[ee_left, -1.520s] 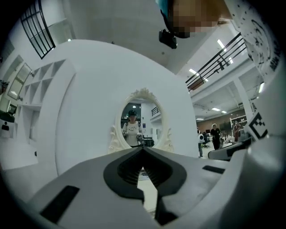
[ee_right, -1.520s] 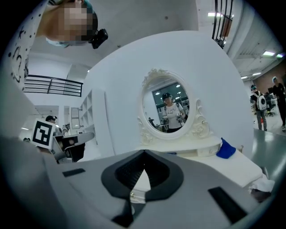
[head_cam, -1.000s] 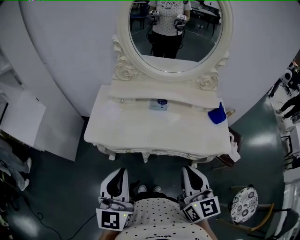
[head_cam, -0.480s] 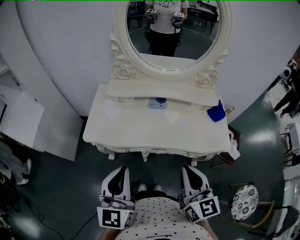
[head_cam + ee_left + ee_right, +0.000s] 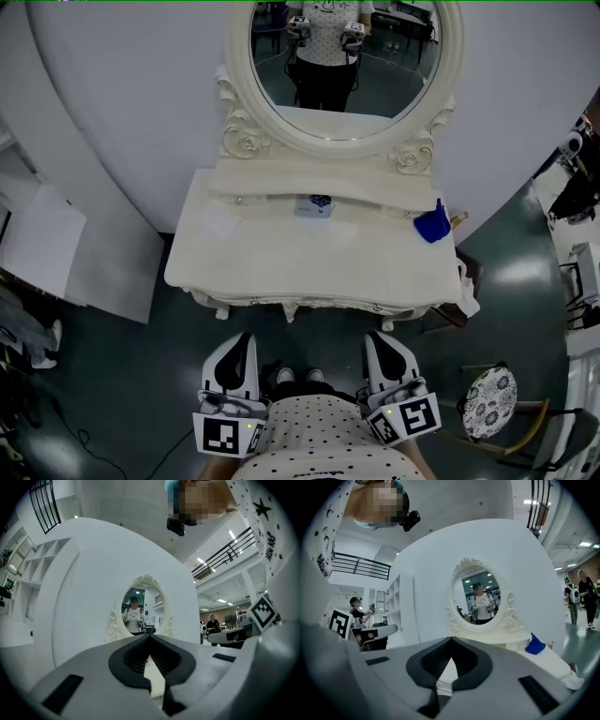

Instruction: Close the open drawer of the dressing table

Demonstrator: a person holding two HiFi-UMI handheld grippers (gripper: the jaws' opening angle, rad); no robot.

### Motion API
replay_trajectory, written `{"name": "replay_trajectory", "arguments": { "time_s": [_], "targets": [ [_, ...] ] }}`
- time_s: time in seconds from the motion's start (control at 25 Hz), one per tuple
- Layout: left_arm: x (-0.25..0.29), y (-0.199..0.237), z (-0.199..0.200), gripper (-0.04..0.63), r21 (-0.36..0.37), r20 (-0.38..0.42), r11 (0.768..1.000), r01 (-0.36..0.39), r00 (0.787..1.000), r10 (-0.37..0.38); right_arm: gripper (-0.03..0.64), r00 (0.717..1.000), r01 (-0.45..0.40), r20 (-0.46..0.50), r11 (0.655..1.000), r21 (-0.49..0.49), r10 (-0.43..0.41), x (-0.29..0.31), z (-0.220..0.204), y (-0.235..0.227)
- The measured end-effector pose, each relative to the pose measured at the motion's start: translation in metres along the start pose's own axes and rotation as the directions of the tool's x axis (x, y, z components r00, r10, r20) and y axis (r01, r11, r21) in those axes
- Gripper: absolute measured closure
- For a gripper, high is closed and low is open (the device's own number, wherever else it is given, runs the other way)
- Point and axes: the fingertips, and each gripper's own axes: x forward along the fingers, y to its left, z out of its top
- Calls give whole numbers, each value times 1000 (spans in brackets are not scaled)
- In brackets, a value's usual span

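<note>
The cream dressing table with an oval mirror stands ahead of me against a curved white wall. In the middle of its raised back shelf a small drawer stands pulled out, with something blue in it. My left gripper and right gripper are held close to my body, well short of the table's front edge. Both are shut and hold nothing. The left gripper and the right gripper point level at the mirror.
A blue object sits at the table's back right corner, and a white cloth hangs off its right edge. A stool with a patterned seat stands to my right. White panels lean on the left.
The table sits slightly higher in the head view. Both grippers stay in place, shut.
</note>
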Motion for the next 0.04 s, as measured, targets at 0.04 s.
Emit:
{"name": "replay_trajectory", "arguments": {
  "time_s": [0.04],
  "targets": [
    [0, 1, 0, 586, 0, -1, 1000, -1, 1000, 1, 609, 1000, 1, 0, 1000, 0, -1, 0, 0, 0]
  ]
}}
